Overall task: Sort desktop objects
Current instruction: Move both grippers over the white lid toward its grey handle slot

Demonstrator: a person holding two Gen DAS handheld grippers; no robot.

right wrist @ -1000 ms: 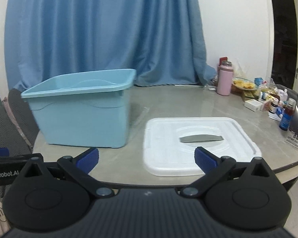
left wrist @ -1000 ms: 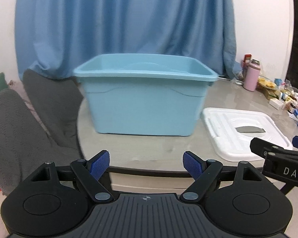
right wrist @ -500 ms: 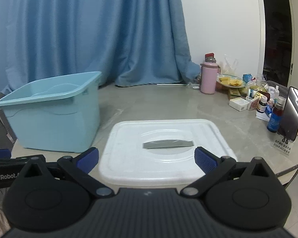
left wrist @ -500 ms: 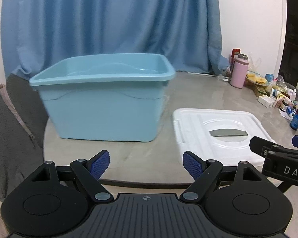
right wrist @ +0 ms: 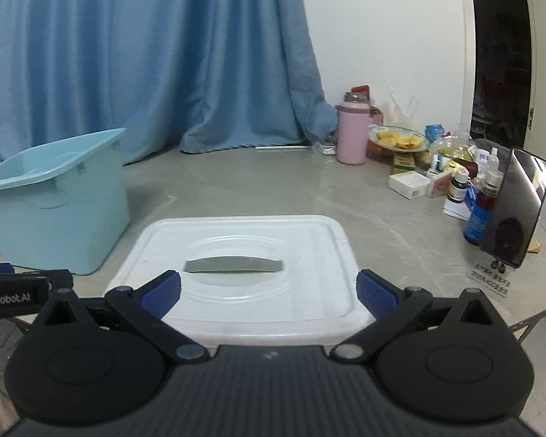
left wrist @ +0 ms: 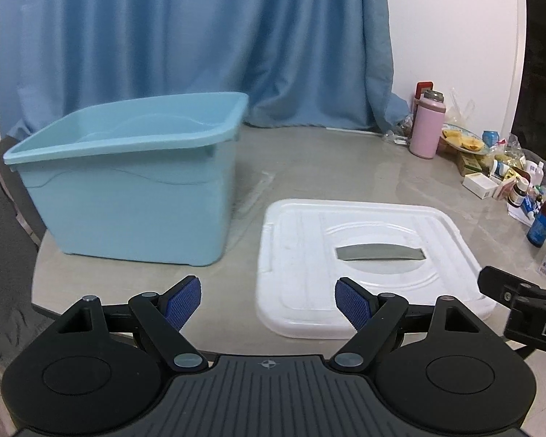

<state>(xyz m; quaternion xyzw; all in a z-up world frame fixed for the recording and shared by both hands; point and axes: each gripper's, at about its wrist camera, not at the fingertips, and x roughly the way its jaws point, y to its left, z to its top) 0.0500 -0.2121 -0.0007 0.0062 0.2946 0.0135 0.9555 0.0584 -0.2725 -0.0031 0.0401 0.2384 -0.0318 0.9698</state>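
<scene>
A light blue plastic bin (left wrist: 134, 185) stands open on the left of the grey table (left wrist: 327, 167); it also shows in the right wrist view (right wrist: 54, 196). Its white lid (left wrist: 360, 255) lies flat beside it, and it shows in the right wrist view (right wrist: 244, 266) too. A clutter of bottles, boxes and packets (right wrist: 451, 178) sits at the table's right side. My left gripper (left wrist: 267, 302) is open and empty at the near table edge. My right gripper (right wrist: 269, 291) is open and empty above the lid's near edge.
A pink thermos (right wrist: 352, 133) and a plate of food (right wrist: 396, 140) stand at the back right. A phone (right wrist: 515, 207) leans upright by a blue bottle (right wrist: 478, 211). A blue curtain (right wrist: 145, 54) hangs behind. A grey chair (left wrist: 3, 247) is at the left.
Both grippers have swung to the right: the bin has slid left in both views and the right-side clutter and phone have come into view. Both stay open.
</scene>
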